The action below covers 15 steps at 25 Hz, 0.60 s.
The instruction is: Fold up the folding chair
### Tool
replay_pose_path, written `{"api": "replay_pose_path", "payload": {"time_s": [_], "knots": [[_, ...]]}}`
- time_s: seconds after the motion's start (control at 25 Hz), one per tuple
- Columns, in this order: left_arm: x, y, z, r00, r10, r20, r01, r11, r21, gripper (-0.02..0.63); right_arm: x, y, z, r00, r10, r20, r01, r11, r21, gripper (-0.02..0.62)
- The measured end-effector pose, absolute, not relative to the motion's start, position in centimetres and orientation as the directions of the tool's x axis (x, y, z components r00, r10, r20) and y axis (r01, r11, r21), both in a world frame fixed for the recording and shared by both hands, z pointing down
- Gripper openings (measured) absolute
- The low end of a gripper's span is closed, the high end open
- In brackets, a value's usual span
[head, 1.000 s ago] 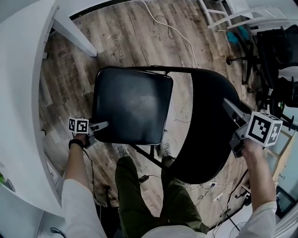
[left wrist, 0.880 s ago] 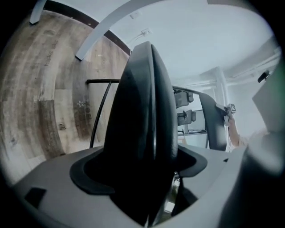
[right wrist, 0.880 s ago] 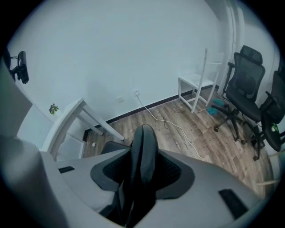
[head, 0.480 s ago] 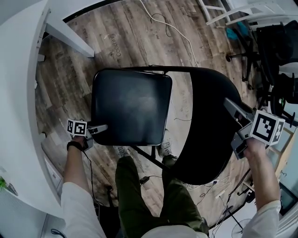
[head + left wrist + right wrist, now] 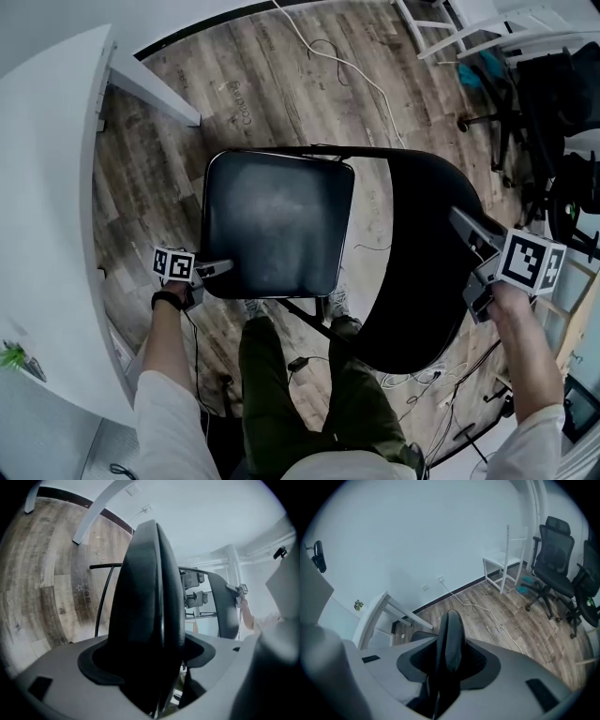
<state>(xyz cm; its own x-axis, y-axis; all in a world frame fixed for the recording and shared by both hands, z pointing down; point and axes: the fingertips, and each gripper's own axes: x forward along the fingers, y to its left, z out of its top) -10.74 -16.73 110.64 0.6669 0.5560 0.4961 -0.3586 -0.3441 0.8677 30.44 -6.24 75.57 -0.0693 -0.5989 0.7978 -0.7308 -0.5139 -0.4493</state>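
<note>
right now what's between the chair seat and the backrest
In the head view, an open gap separates the seat from the backrest. Wood floor shows through it, and the black frame tube bridges its far end.

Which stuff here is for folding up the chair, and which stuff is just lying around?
For the job:
folding chair's seat
backrest
left hand-held gripper, jaws closing on the seat's edge
right hand-held gripper, clamped on the backrest

Just lying about:
white cable
office chairs
white table
</note>
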Motion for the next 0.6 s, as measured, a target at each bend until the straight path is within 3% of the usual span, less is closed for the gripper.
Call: {"api": "replay_pose_path", "payload": {"time_s": [0.6], "knots": [[-7.0, -12.3, 104.2, 0.597, 0.522, 0.61, -0.42, -0.444, 0.791, 0.356, 34.9, -1.6, 72.4, -0.027, -0.533, 0.846, -0.759, -0.54, -0.365, 0.144]]}}
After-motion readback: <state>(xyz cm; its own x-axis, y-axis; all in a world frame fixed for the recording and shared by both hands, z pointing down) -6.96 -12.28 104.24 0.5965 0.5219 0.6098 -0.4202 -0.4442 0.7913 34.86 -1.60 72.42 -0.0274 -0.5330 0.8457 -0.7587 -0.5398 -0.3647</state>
